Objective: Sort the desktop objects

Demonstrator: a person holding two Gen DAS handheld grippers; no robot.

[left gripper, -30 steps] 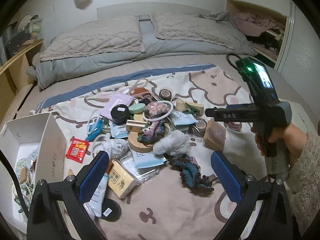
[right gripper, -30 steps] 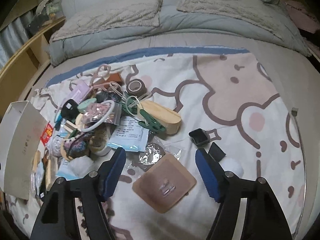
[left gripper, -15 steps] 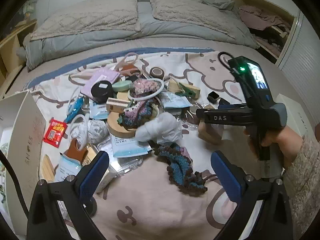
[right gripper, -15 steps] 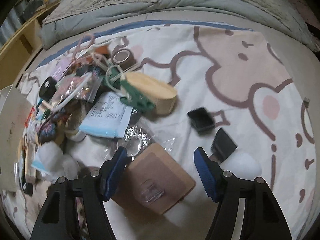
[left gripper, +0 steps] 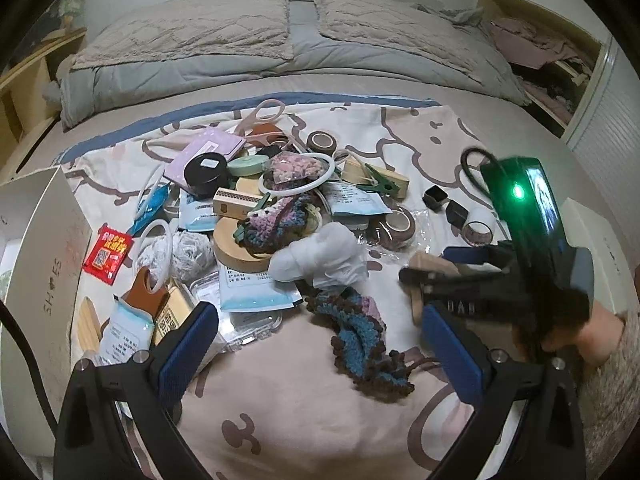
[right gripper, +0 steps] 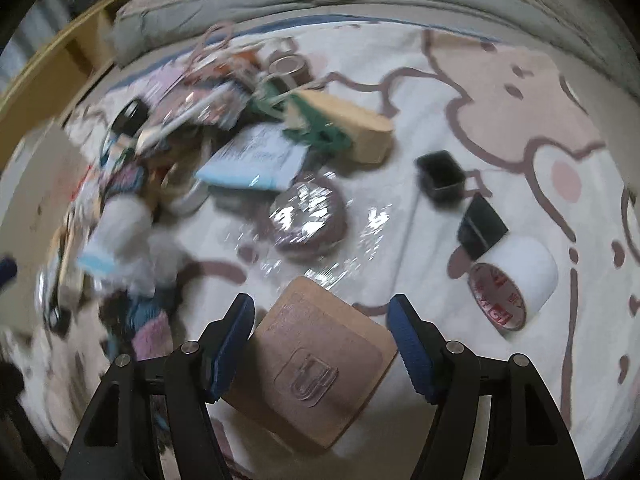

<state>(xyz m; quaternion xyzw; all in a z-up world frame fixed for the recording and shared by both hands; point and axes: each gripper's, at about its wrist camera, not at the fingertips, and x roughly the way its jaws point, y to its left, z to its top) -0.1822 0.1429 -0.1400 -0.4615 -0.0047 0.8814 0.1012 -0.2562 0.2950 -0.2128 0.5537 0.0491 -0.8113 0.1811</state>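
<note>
A heap of small desktop objects [left gripper: 256, 208] lies on a cartoon-print bedspread [left gripper: 304, 412]. My right gripper [right gripper: 322, 340] is open and points steeply down. A brown card with a clear hook [right gripper: 316, 364] lies flat between its blue pads [right gripper: 236, 336], and I see no squeeze on it. The left wrist view shows the same right gripper [left gripper: 448, 276] low over that card [left gripper: 426, 264], held by a hand [left gripper: 592, 332]. My left gripper [left gripper: 320, 352] is open above the bedspread. A blue-brown crochet piece [left gripper: 360, 336] lies just ahead of its fingers, untouched.
A white tape roll [right gripper: 516, 280], two small black boxes [right gripper: 440, 176] and wrapped brown tape [right gripper: 308, 216] lie near the card. A wooden block with a green clip [right gripper: 352, 128] is farther back. An open white shoe box [left gripper: 40, 260] stands left. Pillows [left gripper: 192, 36] lie behind.
Both grippers have sunk toward the bedspread. The right one came down over the brown card, which now lies between its fingers. The left one closed in on the heap and crochet piece.
</note>
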